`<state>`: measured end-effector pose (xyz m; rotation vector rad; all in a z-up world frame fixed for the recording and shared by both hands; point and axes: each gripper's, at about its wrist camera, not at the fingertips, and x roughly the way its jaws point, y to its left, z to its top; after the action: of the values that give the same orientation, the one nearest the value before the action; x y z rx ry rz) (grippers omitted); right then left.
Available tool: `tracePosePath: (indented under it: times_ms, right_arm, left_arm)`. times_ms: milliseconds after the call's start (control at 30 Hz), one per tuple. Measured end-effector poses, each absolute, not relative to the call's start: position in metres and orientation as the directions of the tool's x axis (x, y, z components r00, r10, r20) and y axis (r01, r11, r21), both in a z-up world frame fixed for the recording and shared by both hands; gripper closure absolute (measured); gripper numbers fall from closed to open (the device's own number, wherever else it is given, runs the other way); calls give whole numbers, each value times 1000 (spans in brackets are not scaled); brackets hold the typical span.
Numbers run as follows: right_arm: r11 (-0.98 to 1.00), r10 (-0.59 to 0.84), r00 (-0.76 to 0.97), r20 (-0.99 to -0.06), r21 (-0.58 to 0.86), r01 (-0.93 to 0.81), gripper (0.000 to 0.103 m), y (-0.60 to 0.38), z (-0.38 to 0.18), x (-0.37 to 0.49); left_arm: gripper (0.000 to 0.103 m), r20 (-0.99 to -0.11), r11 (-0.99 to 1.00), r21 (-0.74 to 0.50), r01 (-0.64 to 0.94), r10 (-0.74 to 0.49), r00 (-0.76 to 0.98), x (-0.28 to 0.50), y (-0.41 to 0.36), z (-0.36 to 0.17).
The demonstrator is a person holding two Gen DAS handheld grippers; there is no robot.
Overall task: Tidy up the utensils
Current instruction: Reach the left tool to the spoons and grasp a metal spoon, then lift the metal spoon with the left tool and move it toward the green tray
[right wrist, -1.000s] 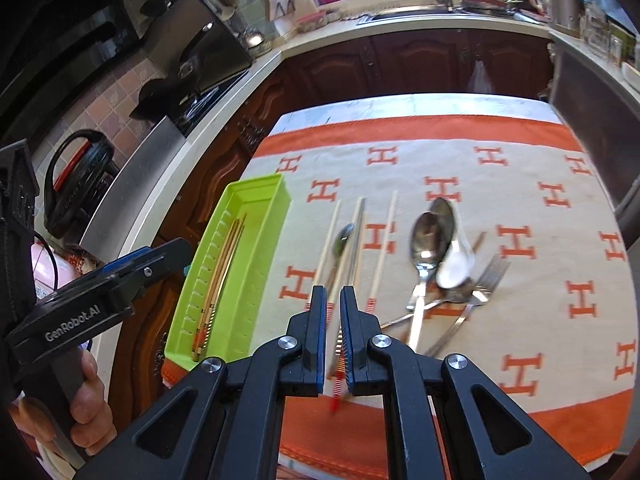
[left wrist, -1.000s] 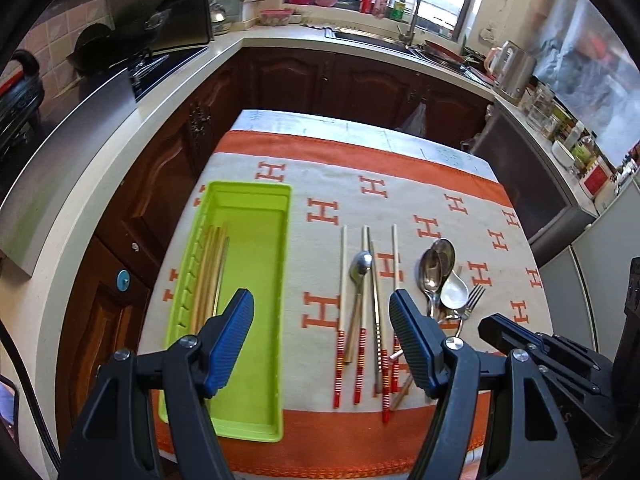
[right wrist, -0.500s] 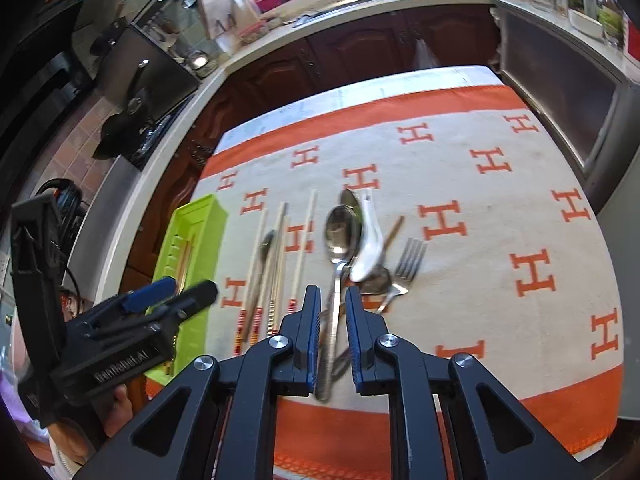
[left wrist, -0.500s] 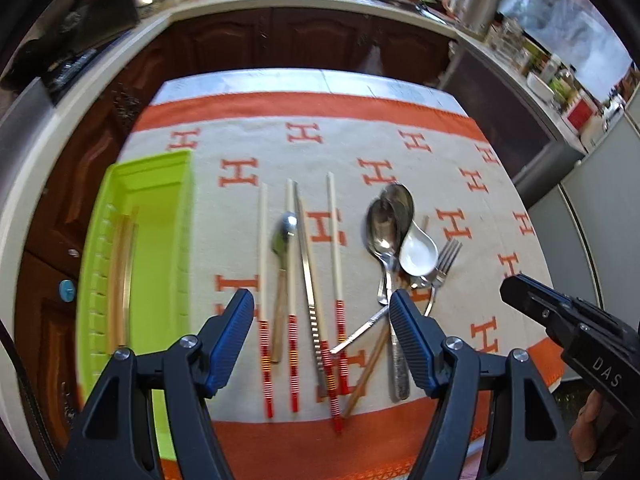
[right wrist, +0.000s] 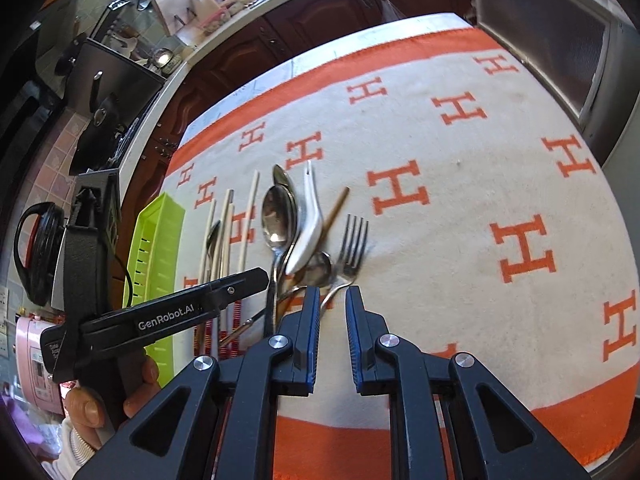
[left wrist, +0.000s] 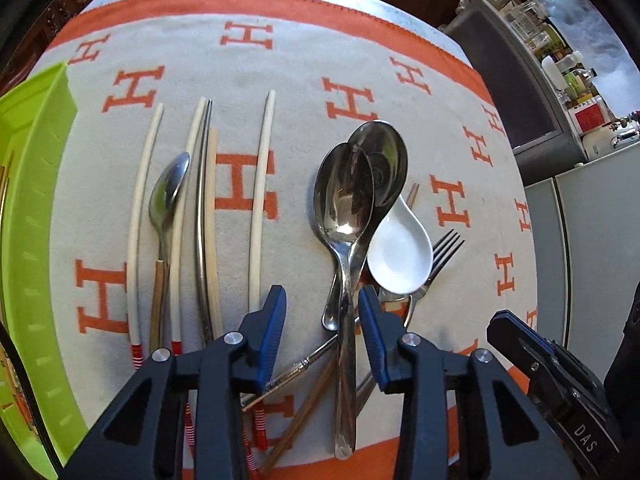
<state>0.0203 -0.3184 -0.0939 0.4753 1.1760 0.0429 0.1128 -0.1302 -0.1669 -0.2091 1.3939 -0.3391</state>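
A cream cloth (left wrist: pixel 304 80) with orange H marks covers the table; dark cabinets (right wrist: pixel 256 48) behind; utensils (left wrist: pixel 352 216) lie beside the green tray (left wrist: pixel 28 208); left gripper (left wrist: pixel 322 320), jaws just closing, straddles spoon handles untouched; right gripper (right wrist: pixel 332 316) slightly parted, empty.

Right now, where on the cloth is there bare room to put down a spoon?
The cloth right of the fork is bare up to its orange border. It is crowded between the fork and the green tray: spoons, chopsticks and the white ceramic spoon overlap.
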Motion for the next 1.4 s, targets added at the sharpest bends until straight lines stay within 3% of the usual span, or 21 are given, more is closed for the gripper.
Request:
tracePosePath:
  times_ms: [100,233,333,800,1267,1333,1400]
  right_arm:
    - [897,285,385,-878,385,215,90,-322,-102,23]
    - [896,295,376,-878,391,211,90,-322,-109,27]
    - [896,300,373,-878,394,207,90,-321,-112,28]
    - [899,324,368,-872,405,168,90,-313,-117,36]
    - [850,396,414,-820,498,172,90,-320,-118,81]
    - [849,392,421,-818,497,176,86,-321,-119,93]
    - [852,385,426,-819,493,176,76,-320,-121,106]
  left_arm:
    - [71,-928,935,-336,110,-349,131,116,-134,-171]
    - [92,-921,926,-357,126,-371,115,118,-142,-173]
    - [96,-920,924,-357,140,-373,118,117,-146,-174]
    - [102,-941,961,-246,128,-268,206,110,-128,-157]
    - [103,-915,956,-272,112,-293,277,87,-106,-117]
    - [103,-912,957,-272,106,-291,288,83,-101,-108]
    - [103,-910,959,-267,99,-285,302,79,-93,-99]
